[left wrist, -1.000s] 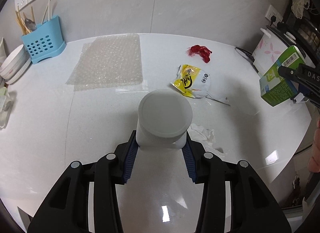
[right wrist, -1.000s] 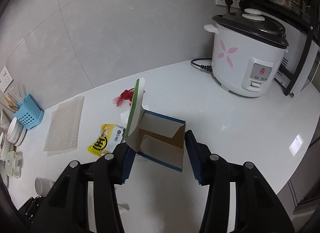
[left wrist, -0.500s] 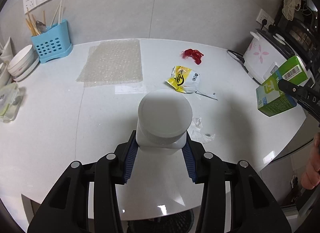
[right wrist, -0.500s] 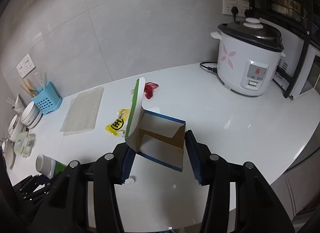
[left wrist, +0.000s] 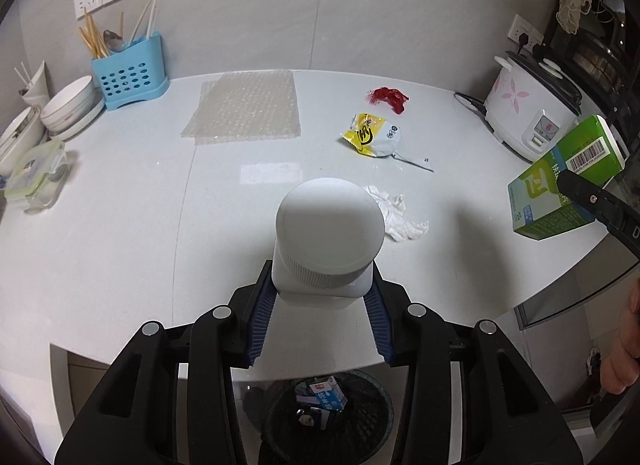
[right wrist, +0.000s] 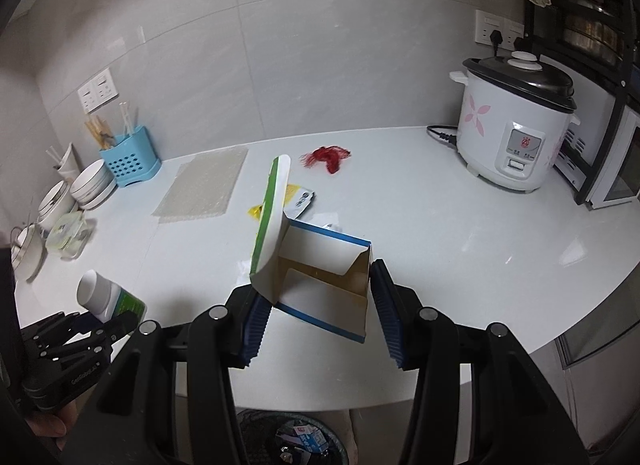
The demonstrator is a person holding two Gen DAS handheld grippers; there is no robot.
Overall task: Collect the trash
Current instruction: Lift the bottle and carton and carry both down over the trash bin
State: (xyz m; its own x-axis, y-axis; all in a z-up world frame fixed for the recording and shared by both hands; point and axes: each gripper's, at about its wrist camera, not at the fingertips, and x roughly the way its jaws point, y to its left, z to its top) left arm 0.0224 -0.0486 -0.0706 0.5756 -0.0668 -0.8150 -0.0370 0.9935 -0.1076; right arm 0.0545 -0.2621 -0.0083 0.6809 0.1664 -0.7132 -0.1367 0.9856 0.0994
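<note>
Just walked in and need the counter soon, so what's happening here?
Someone is clearing trash with two handheld grippers. The left gripper is clamped on a white bottle, the right gripper on an opened green carton. Both are held near the counter's front edge, with the dark bin on the floor below. A yellow wrapper, red scrap, crumpled tissue and bubble wrap remain on the counter.

A white plastic bottle (left wrist: 326, 241) with a ribbed screw cap and green label is held above the counter edge. A green-and-white carton (right wrist: 316, 265), its end flap open, is held tilted. A yellow snack wrapper (left wrist: 372, 137), red scrap (left wrist: 388, 96), crumpled tissue (left wrist: 396, 215) and bubble wrap (left wrist: 244, 107) are spread on the counter. Below stands a dark mesh bin (left wrist: 332, 417) with cartons inside.
</note>
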